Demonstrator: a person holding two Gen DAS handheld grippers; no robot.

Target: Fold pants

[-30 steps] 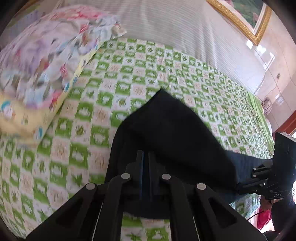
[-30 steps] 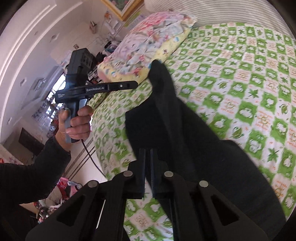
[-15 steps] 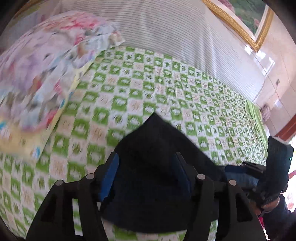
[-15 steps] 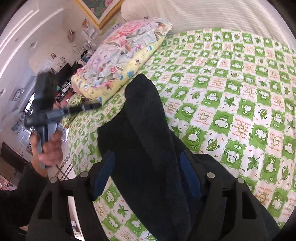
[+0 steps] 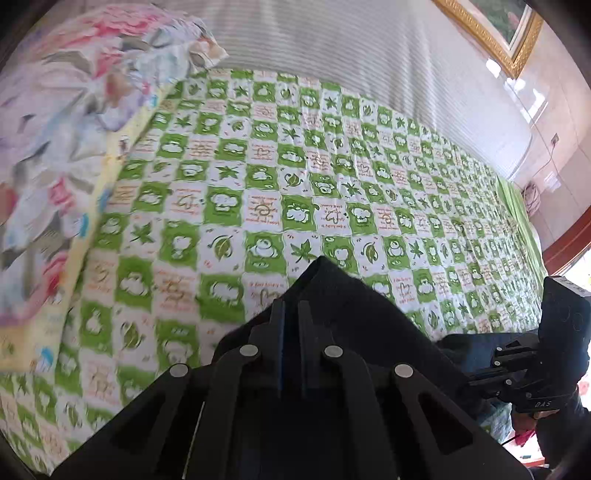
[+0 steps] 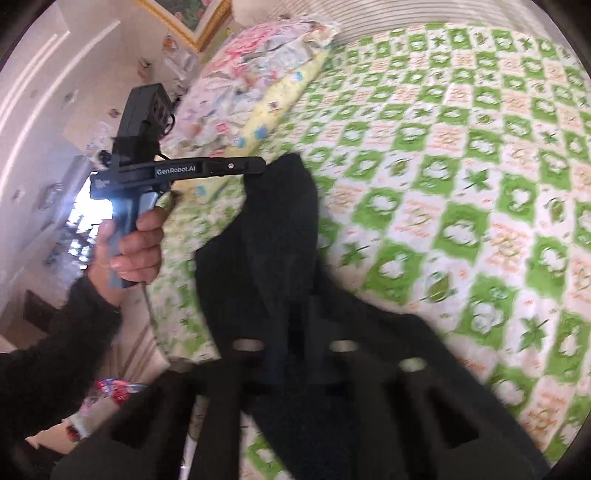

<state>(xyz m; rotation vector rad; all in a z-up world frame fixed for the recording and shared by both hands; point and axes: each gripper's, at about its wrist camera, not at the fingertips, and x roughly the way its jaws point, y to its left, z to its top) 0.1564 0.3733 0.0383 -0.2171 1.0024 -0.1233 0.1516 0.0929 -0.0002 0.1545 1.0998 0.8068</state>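
The black pants (image 5: 354, 321) lie partly folded on the green checked bedspread (image 5: 295, 177), near its front edge. My left gripper (image 5: 291, 314) is shut on the pants' cloth and lifts a corner. In the right wrist view the left gripper (image 6: 255, 170) holds the raised top corner of the pants (image 6: 266, 251). My right gripper (image 6: 291, 332) is blurred, its fingers close together on the black cloth. It also shows at the right edge of the left wrist view (image 5: 480, 373), at the pants' edge.
A floral pillow (image 5: 62, 140) lies at the left of the bed, also in the right wrist view (image 6: 258, 77). A striped headboard (image 5: 369, 62) runs behind the bed. A gold-framed picture (image 5: 498, 33) hangs above. The floor shows beyond the bed's edge (image 6: 155, 332).
Both grippers were shut a second ago, stood open half a second ago, and are shut on the black cloth again now. The left gripper has lifted its corner of the pants.
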